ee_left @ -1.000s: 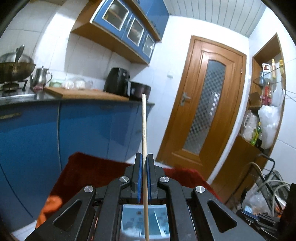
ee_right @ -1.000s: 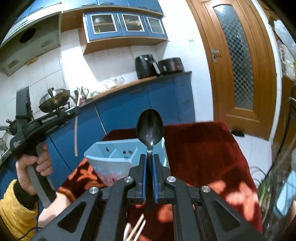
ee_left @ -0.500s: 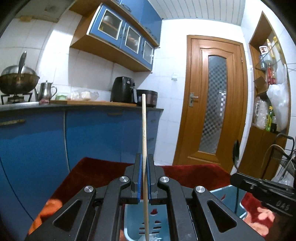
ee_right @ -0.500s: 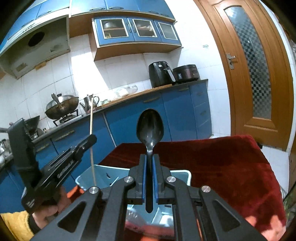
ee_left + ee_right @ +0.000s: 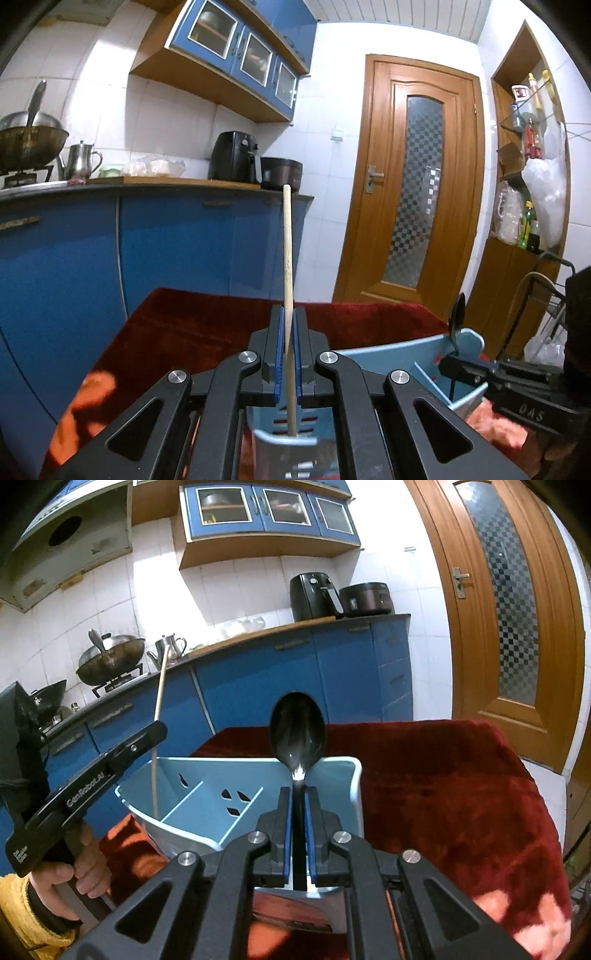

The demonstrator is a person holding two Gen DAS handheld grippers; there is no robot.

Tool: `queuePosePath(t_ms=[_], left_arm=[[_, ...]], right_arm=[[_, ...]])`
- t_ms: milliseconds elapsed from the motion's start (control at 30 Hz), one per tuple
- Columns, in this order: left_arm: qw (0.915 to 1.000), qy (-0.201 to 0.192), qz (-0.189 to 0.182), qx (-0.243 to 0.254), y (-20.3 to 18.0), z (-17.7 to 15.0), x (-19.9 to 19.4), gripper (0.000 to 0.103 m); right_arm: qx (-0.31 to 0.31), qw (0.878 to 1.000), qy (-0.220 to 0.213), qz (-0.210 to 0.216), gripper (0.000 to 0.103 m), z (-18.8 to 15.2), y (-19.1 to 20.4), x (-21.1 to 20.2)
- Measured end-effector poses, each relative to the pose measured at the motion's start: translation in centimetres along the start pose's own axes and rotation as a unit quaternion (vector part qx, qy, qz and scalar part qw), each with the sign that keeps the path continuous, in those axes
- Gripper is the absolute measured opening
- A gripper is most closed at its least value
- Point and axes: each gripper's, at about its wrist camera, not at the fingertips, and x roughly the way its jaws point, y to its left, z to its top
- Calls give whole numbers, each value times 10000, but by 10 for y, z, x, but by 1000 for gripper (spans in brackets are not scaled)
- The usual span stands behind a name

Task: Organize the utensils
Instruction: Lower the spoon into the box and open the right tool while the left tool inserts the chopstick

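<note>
A red-clothed desk [image 5: 443, 775] stands in a blue-cabineted kitchen, bearing one light-blue utensil holder [image 5: 354, 797]. Left gripper [image 5: 289, 354] jaws clamp one chopstick [image 5: 287, 251] over the holder's left compartment; right gripper [image 5: 299, 834] jaws clamp one black spoon [image 5: 297, 734] above its near right.

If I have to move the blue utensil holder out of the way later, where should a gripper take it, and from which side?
Grip the blue utensil holder by its thin upright wall at the open top rim, coming down from above. The wall is narrow enough for the fingers, while the body looks too wide to span. Probably choose the right-hand wall, away from the chopstick and spoon held over its compartments.
</note>
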Motion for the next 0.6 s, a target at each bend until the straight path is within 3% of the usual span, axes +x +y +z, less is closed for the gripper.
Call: queuePosePath(t_ms=[333, 600], left_arm=[[9998, 167, -14, 51, 2, -9, -10, 5], [9994, 259, -140, 205, -5, -8, -17, 5]], right_arm=[[-119, 9998, 153, -11, 9, -2, 11, -6], [18, 10000, 12, -86, 30, 2, 8, -23]])
